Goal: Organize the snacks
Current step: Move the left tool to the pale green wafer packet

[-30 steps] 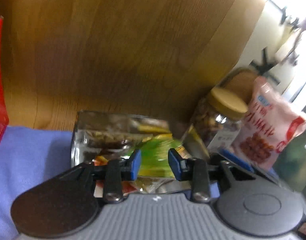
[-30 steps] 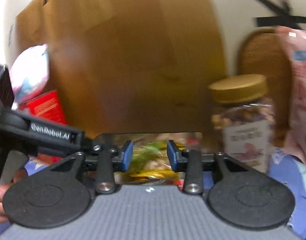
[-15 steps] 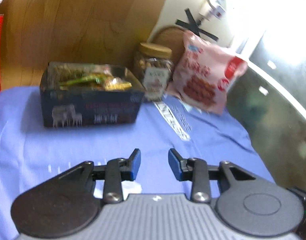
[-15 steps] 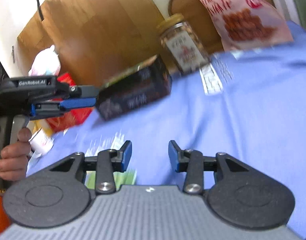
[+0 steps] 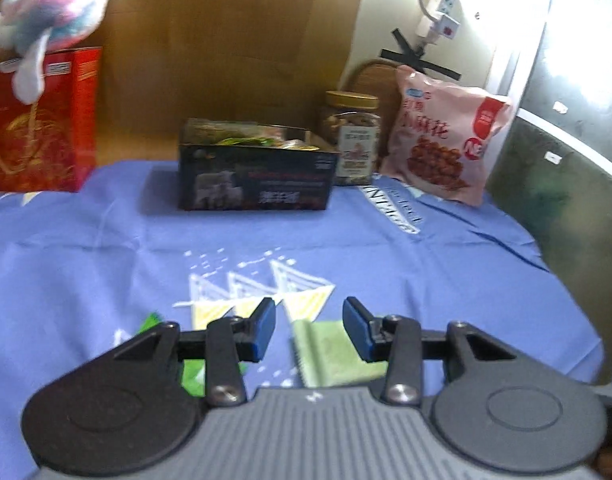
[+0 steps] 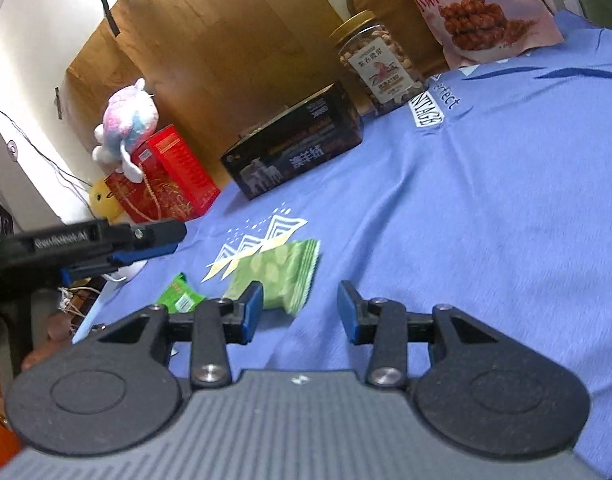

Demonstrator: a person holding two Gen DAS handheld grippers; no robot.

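Snack packet [image 5: 332, 352] between parted left gripper [image 5: 309, 326] jaws, untouched.

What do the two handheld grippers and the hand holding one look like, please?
Both the left gripper and the right gripper have a ribbed grey body, two black round discs, black linkages with silver screws, and blue-padded jaws. White lettering runs along the left gripper's black side. The hand is bare; no cables are visible.

A blue cloth [image 6: 486, 208] covers my table. Near me lie a pale green packet [image 6: 280, 274] and a small green sachet [image 6: 180, 294]; far off stand the dark box [image 5: 254, 176], nut jar [image 5: 352, 134], pink bag [image 5: 442, 140] and, left, red box [image 5: 38, 120].
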